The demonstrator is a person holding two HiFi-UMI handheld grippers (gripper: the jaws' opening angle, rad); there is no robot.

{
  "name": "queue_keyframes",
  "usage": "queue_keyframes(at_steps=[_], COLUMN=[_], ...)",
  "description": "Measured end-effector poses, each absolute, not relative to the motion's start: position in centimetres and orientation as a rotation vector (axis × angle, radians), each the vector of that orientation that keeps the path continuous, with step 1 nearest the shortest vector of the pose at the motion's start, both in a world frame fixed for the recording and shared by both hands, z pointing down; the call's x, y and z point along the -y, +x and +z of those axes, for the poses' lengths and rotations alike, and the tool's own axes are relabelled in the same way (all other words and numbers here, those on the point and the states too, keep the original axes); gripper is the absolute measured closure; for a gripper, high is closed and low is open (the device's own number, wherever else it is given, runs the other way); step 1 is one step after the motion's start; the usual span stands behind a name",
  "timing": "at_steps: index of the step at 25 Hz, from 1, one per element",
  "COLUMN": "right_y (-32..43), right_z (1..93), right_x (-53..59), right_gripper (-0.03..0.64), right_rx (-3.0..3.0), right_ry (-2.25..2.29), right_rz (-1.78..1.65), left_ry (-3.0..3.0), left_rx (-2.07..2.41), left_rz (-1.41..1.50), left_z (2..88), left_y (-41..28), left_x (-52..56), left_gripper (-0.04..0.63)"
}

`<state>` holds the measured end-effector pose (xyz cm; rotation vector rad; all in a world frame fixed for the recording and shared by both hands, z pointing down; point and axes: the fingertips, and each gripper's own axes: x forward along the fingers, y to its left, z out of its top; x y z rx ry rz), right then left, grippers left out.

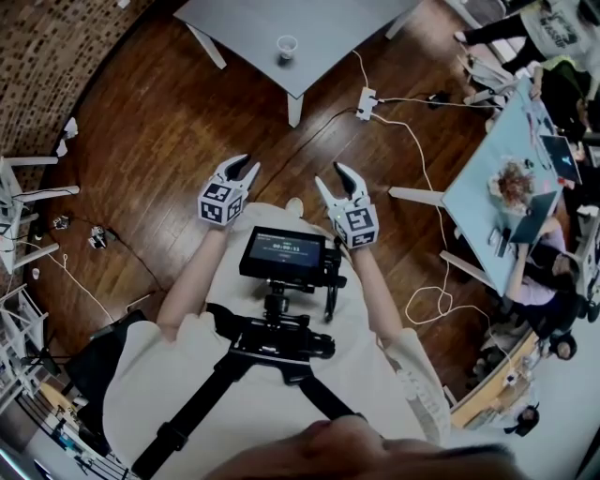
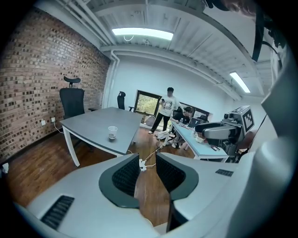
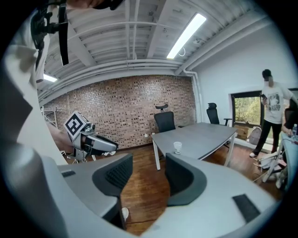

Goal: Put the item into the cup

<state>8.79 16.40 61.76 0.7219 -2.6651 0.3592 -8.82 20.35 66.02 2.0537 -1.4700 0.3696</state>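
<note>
We hold both tongs over the dark wooden plank floor [image 1: 169, 141], well apart from the table. The left gripper [image 1: 246, 165] and right gripper [image 1: 330, 176] each have their ribbed black pads [image 2: 125, 175] spread, with nothing between them. The small pale cup [image 1: 287, 47], round and upright, stands near the edge of the smooth grey table [image 1: 328, 28].
</note>
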Motion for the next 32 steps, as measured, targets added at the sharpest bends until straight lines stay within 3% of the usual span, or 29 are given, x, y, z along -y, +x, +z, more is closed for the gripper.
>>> queue_keyframes(at_steps=[32], right_y=[8.6], right_z=[60.7], right_x=[-16.2], right_gripper=[0.385], right_rx=[2.674], right_ry=[0.762], right_rz=[0.302], left_ry=[2.099], left_rx=[1.405], left_rz=[0.416], left_z=[66.3], left_y=[-8.1], left_x=[-19.4], left_gripper=[0.482])
